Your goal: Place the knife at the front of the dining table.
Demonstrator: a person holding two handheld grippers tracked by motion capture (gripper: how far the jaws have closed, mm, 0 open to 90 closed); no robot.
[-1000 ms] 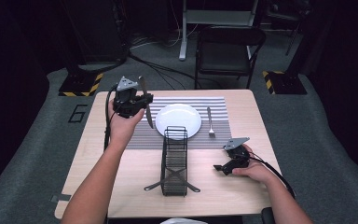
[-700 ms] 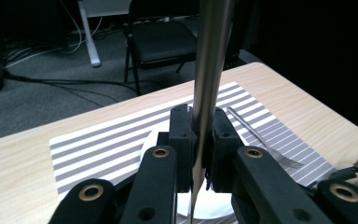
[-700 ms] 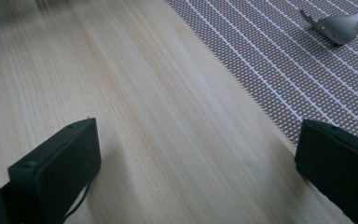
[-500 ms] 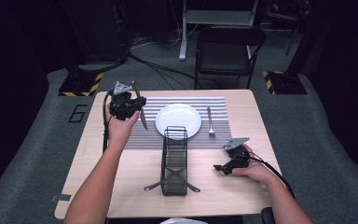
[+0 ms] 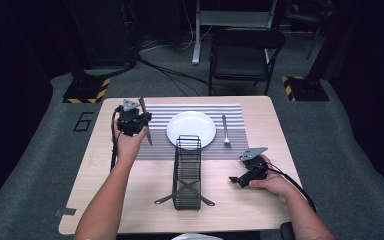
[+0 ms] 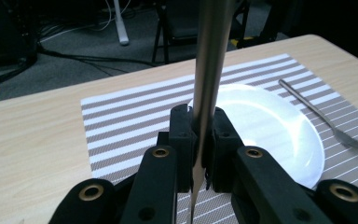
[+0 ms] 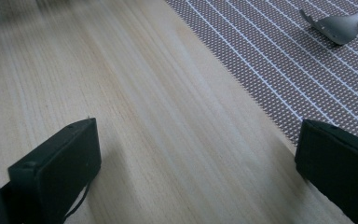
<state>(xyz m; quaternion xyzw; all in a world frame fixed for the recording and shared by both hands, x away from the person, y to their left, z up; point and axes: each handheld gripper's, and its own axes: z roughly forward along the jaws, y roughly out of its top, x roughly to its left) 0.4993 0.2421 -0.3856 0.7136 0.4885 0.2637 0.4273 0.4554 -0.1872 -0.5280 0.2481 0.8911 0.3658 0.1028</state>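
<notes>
My left gripper (image 5: 141, 121) is raised over the left edge of the striped placemat (image 5: 157, 132) and is shut on a silver table knife (image 5: 145, 126). The knife stands nearly upright, its blade tip pointing down. In the left gripper view the knife (image 6: 209, 56) runs up between the closed jaws of the left gripper (image 6: 200, 140), with the white plate (image 6: 270, 126) behind it. The plate (image 5: 191, 129) sits mid-mat with a fork (image 5: 225, 131) to its right. My right gripper (image 5: 237, 181) rests open on the bare wood at the front right; in its own view the right gripper (image 7: 196, 154) holds nothing.
A black wire rack (image 5: 187, 172) stands lengthwise in the table's middle, just in front of the plate. The fork's tines (image 7: 340, 25) lie on the placemat (image 7: 270, 70) ahead of the right gripper. A black chair (image 5: 242, 55) stands beyond the table's far edge.
My left gripper has drawn back toward the person and slightly left, carrying the knife. The right gripper has stayed put.
</notes>
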